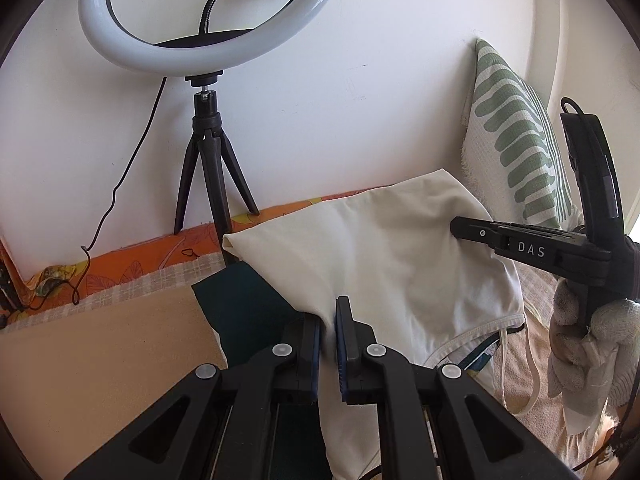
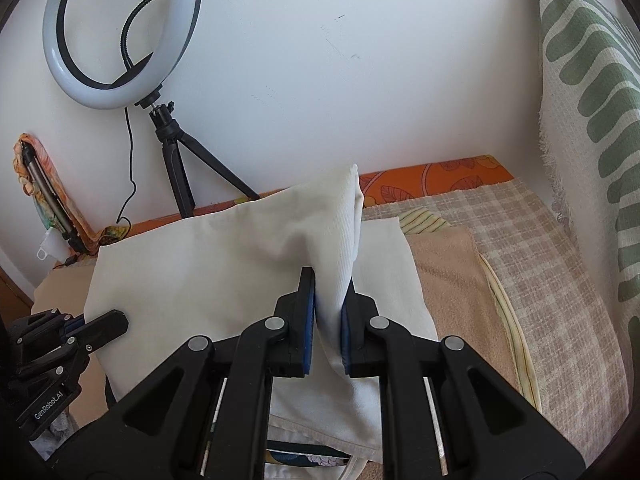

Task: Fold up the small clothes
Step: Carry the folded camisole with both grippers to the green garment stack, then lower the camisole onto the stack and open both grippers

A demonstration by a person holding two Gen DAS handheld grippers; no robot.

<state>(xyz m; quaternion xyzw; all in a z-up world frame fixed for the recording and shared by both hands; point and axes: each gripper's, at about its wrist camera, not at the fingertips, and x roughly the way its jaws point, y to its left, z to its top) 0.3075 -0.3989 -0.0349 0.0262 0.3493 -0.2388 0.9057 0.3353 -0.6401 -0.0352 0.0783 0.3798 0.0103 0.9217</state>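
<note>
A cream-white small garment (image 1: 380,248) with thin straps lies over a bed, one fold lifted. My left gripper (image 1: 329,322) is shut on its near left edge, the cloth pinched between the blue pads. My right gripper (image 2: 329,304) is shut on a raised ridge of the same white garment (image 2: 224,264), which stands up in a peak between its fingers. In the left wrist view the right gripper (image 1: 456,228) comes in from the right, held by a gloved hand (image 1: 592,340). The left gripper (image 2: 120,320) shows at the lower left of the right wrist view.
A ring light on a black tripod (image 1: 208,168) stands against the white wall behind the bed. A green-patterned cushion (image 1: 516,144) leans at the right. A dark green cloth (image 1: 240,304) lies under the garment on a beige towel (image 2: 452,280) and checked blanket (image 2: 540,248).
</note>
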